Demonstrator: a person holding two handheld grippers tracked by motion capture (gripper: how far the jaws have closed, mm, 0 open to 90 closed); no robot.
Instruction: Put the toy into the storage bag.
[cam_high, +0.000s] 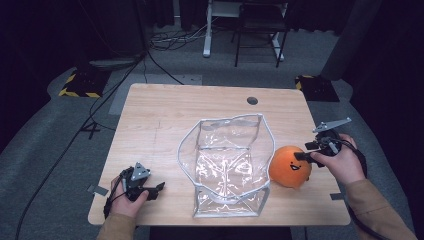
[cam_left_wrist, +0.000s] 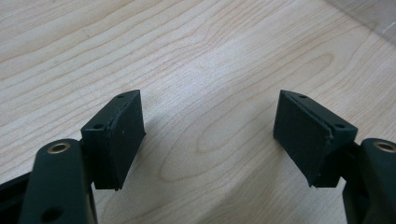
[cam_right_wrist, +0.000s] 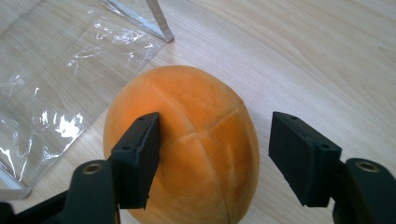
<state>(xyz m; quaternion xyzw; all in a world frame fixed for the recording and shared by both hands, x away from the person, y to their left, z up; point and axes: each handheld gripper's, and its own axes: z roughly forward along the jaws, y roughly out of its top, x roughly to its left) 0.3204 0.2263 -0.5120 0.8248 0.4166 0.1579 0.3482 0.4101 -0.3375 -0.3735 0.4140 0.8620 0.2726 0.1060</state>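
A wooden table (cam_high: 165, 110) is sitting on a grey carpeted floor, seen from above; a person's two forearms are coming in from the six o'clock edge, each hand holding a black two-jaw gripper. A clear plastic bag (cam_high: 227, 167) with a pale trimmed edge is lying flat at the table's centre, its open mouth facing twelve o'clock. An orange ball (cam_high: 290, 166) with a small black face drawn on it is resting on the table at three o'clock from the bag, just beside its edge.

The right gripper (cam_high: 306, 151) is reaching in from the three o'clock side, its jaws spread wide over the ball; in the right gripper view (cam_right_wrist: 212, 156), one jaw is lying against the ball's fuzzy, seamed orange skin (cam_right_wrist: 187, 140) while the other jaw is standing apart from it, so the ball is not being grasped.

The left gripper (cam_high: 152, 191) is sitting low near the table's seven o'clock corner, well apart from the bag; in the left gripper view (cam_left_wrist: 208, 135) its jaws are spread wide with bare wood grain (cam_left_wrist: 210, 56) between them, grasping nothing.
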